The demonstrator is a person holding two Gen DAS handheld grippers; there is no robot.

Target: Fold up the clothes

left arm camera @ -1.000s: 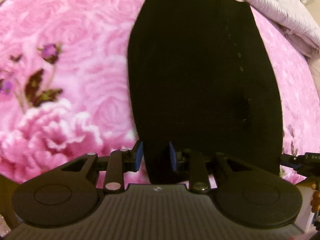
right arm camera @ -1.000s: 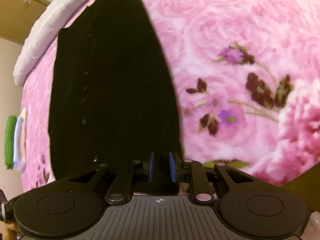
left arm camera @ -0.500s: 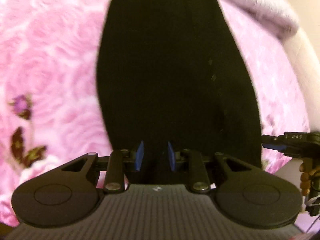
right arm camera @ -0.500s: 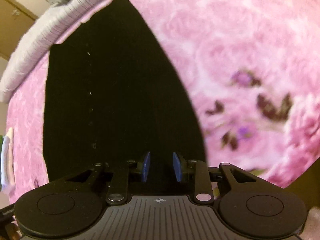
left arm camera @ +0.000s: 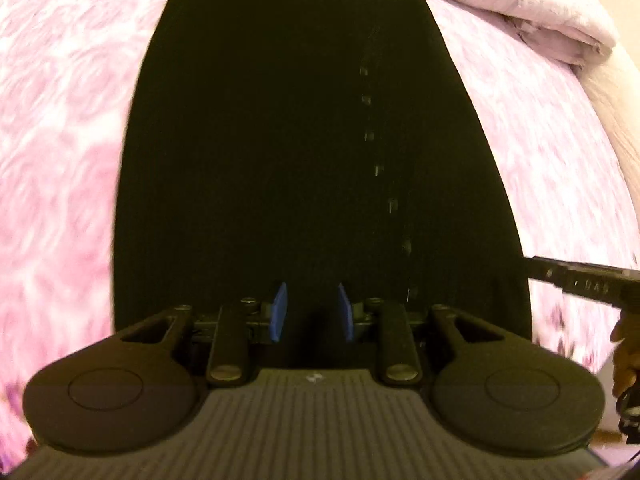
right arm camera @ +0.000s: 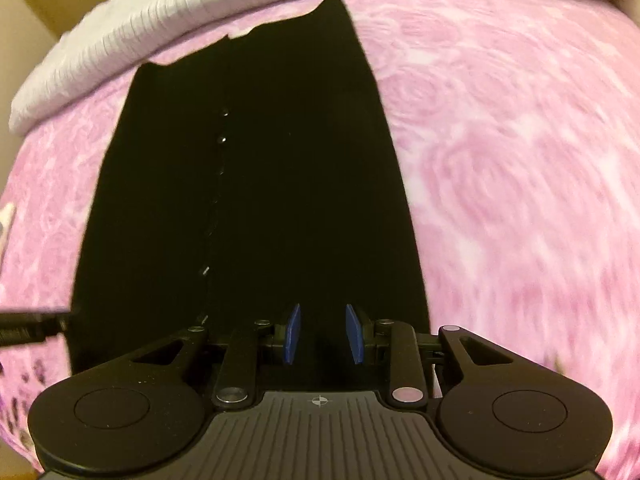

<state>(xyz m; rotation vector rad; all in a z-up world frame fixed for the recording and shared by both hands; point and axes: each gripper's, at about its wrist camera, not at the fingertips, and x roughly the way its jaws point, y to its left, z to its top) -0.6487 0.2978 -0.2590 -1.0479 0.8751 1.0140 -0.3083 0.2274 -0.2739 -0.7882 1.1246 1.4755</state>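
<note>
A black button-front garment [left arm camera: 260, 140] lies lengthwise on the pink rose blanket [left arm camera: 60, 128], its collar end far from me. A row of small buttons [left arm camera: 378, 168] runs down it. My left gripper [left arm camera: 311, 286] hangs over the near part with black cloth filling the gap between its blue pads [left arm camera: 280, 308]. Its jaws are opening a little. In the right wrist view the same garment [right arm camera: 300, 160] fills the middle. My right gripper [right arm camera: 323, 306] holds black cloth between its pads [right arm camera: 354, 332] too. Each gripper shows at the edge of the other's view: the right gripper [left arm camera: 580, 280], the left gripper [right arm camera: 28, 322].
A folded pale grey quilt [left arm camera: 520, 4] lies along the far edge of the bed, and the right wrist view shows this quilt [right arm camera: 120, 36] too. A hand [left arm camera: 624, 360] shows at the right edge. Pink blanket [right arm camera: 520, 180] spreads on both sides of the garment.
Both grippers have travelled forward over the garment toward its collar end. The collar and quilt now sit nearer. The flower print has slid out of view. The right jaws stand wider than before.
</note>
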